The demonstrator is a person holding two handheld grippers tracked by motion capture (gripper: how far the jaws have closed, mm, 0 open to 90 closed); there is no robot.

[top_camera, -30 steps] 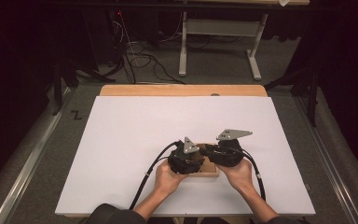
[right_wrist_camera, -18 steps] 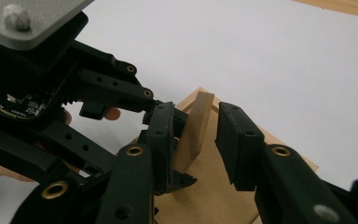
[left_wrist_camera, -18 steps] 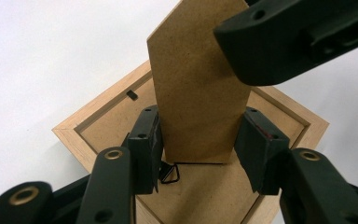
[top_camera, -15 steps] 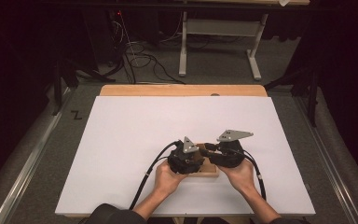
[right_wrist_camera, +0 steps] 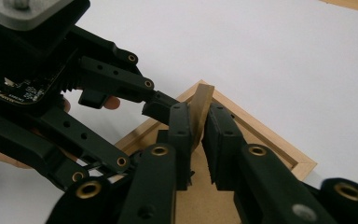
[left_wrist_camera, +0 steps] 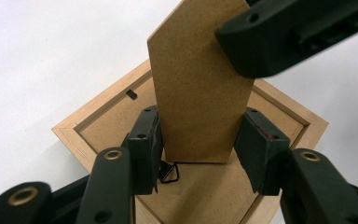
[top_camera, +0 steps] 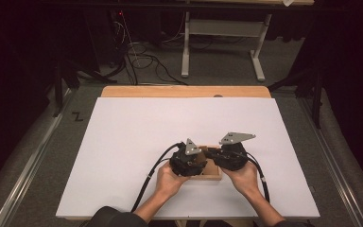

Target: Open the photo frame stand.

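Wooden picture frame point(top_camera: 212, 171) lay face down on the white table point(top_camera: 123, 142), near its front edge, between both hands. Fibreboard stand point(left_wrist_camera: 198, 79) was raised upright from the frame's back. Left gripper point(left_wrist_camera: 200, 140) straddled the stand's base, jaws wide at its edges. Right gripper point(right_wrist_camera: 199, 140) pinched the stand's thin edge, jaws narrow.

both grippers point(top_camera: 188, 161) point(top_camera: 230, 156) meet, fingers point(right_wrist_camera: 216, 135) nearly closed.
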